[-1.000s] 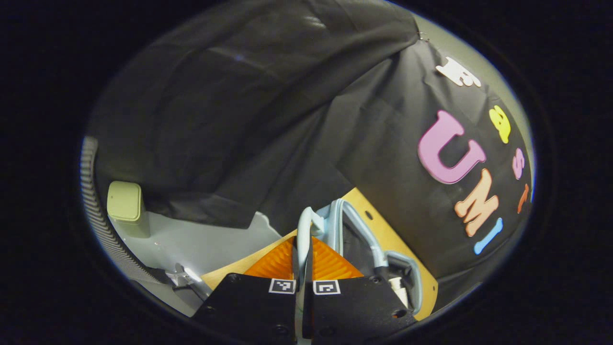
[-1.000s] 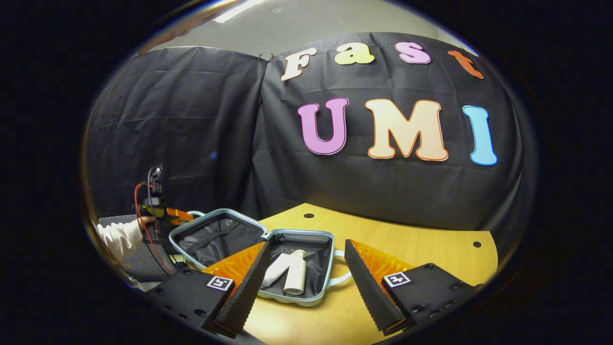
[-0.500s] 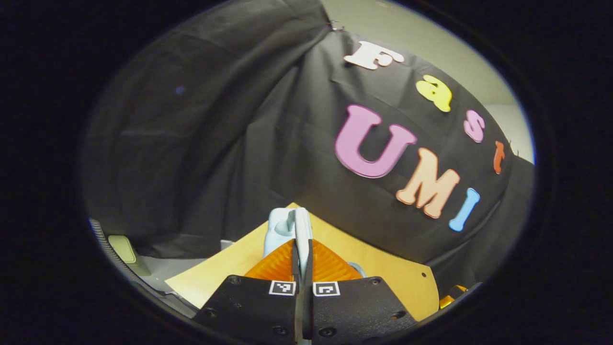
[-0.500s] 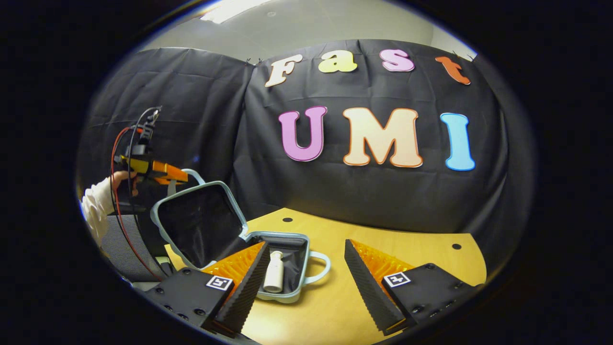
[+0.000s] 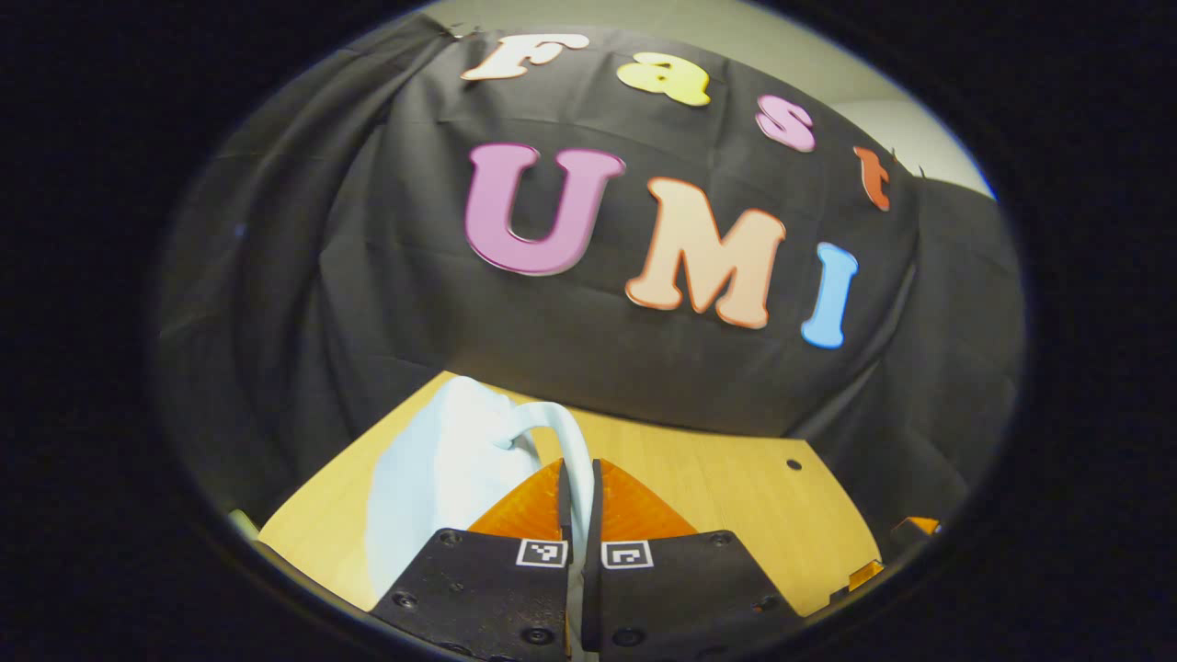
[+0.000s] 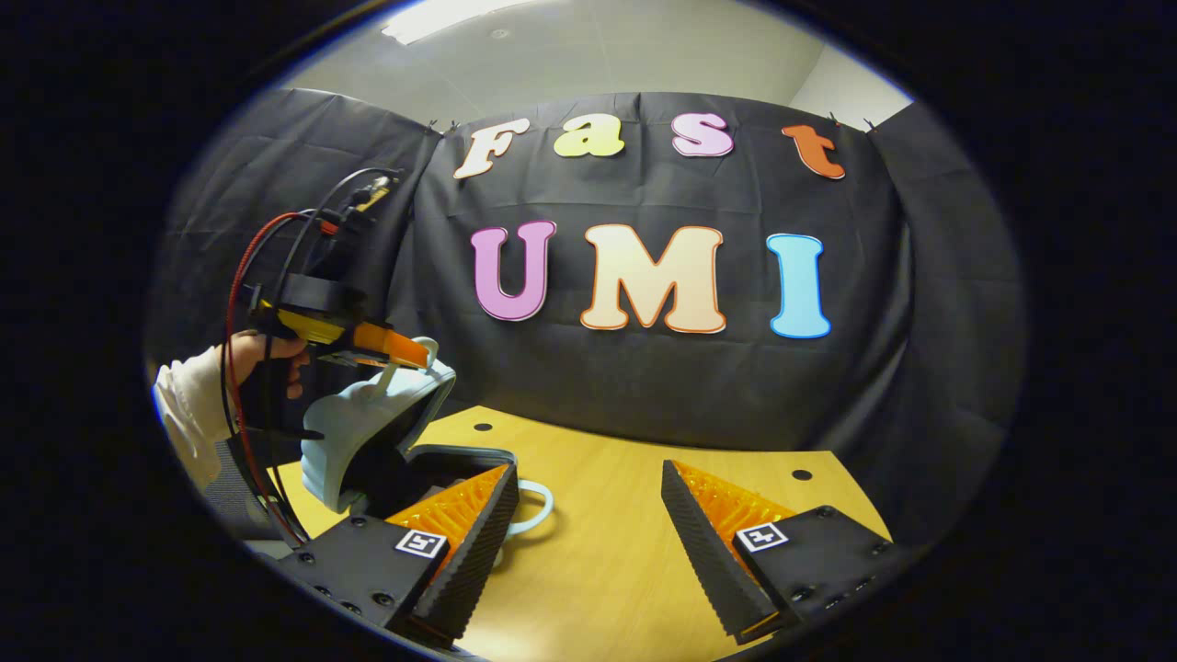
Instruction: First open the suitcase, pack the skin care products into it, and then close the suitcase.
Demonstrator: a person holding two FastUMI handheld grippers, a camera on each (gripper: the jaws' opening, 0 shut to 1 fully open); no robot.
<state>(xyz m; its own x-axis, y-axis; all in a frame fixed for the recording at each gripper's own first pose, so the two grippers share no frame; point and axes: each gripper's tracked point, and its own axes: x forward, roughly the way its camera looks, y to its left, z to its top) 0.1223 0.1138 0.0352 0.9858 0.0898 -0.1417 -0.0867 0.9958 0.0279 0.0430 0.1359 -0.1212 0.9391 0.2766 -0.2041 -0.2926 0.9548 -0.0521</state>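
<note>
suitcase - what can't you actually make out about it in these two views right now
- Contents: in the right gripper view the half-lowered lid and the right gripper's near finger hide the inside of the suitcase base.
- Lid handle: in the left gripper view it disappears between the left gripper's closed fingers.
- Base in the left gripper view: hidden behind the lid's pale blue shell.

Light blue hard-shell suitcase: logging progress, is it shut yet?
Not yet: the light blue hard-shell suitcase has its lid tilted above the base, with a dark gap between.
</note>
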